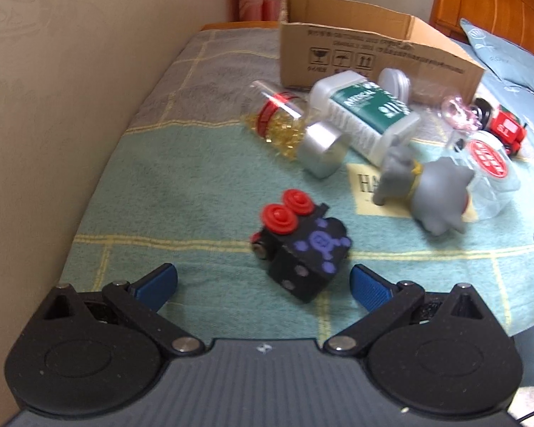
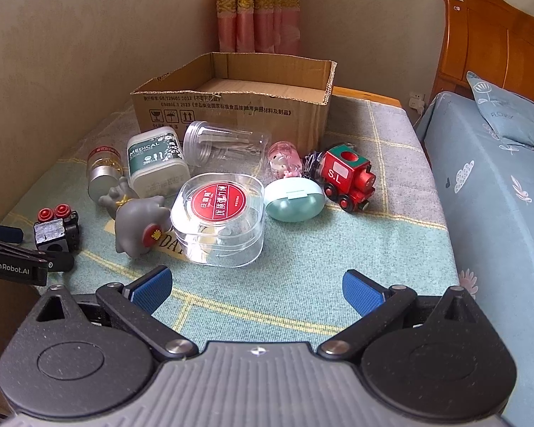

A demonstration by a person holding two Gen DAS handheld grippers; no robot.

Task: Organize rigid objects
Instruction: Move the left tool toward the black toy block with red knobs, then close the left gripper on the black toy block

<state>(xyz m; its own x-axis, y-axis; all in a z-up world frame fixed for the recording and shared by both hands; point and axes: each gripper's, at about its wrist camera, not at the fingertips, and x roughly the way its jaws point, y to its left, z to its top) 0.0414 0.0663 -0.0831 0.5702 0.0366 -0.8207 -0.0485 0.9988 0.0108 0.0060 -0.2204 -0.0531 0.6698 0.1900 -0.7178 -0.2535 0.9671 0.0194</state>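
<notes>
Both tongs are spread wide, holding nothing: left tongs (image 1: 263, 279) frame the black toy engine (image 1: 300, 249), pretty blurry; right tongs (image 2: 256, 284) face the clear tub (image 2: 219, 219), partly hiding the grey figurine (image 2: 139, 224).

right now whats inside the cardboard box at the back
From the right wrist view, the cardboard box is open-topped, and only its far inner wall and a strip of bare brown floor show. The near wall hides the rest of the floor, so something low there cannot be ruled out.
</notes>
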